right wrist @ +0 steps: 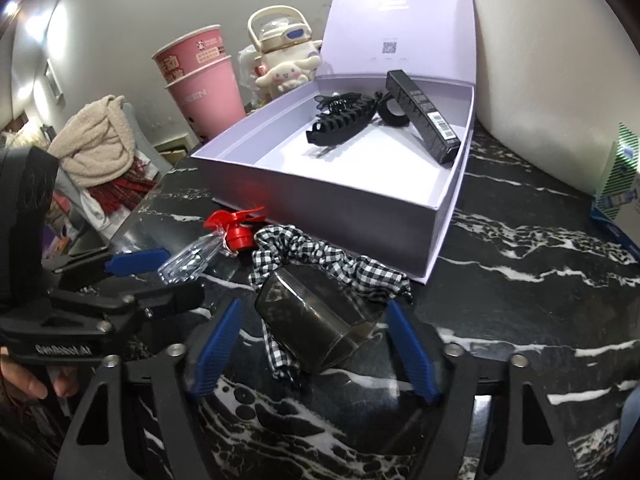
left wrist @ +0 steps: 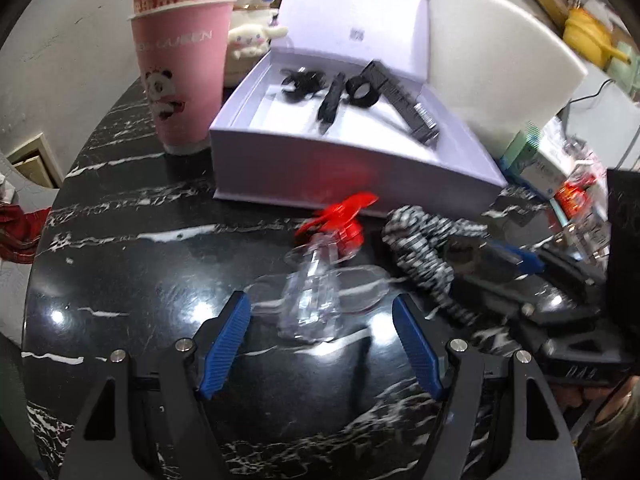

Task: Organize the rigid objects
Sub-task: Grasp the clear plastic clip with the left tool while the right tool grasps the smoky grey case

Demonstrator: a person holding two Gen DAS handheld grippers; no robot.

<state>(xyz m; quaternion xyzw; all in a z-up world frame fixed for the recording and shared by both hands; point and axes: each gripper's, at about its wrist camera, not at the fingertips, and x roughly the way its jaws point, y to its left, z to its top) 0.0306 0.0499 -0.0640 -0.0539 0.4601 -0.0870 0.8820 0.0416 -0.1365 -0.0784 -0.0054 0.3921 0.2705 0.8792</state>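
Note:
A clear spray bottle (left wrist: 310, 300) with a red trigger head (left wrist: 340, 220) lies on the black marble table (left wrist: 140, 280). My left gripper (left wrist: 322, 320) stands open around the bottle's base, its blue pads apart from it. A dark smoky box (right wrist: 320, 320) rests on a black-and-white checked scrunchie (right wrist: 332, 258). My right gripper (right wrist: 314, 324) straddles that box, open, with a gap at the left pad. Behind them an open lilac box (right wrist: 320, 196) holds a black hair claw (right wrist: 340, 126), a black ring (right wrist: 392, 114) and a slim black carton (right wrist: 424, 116).
Stacked pink paper cups (left wrist: 180, 68) and a cream cartoon kettle (right wrist: 280, 52) stand behind the lilac box at the left. A white cushion (left wrist: 500, 60) is behind it at the right, with small cartons (left wrist: 536, 164) beside. A hand (right wrist: 28, 384) holds the left gripper.

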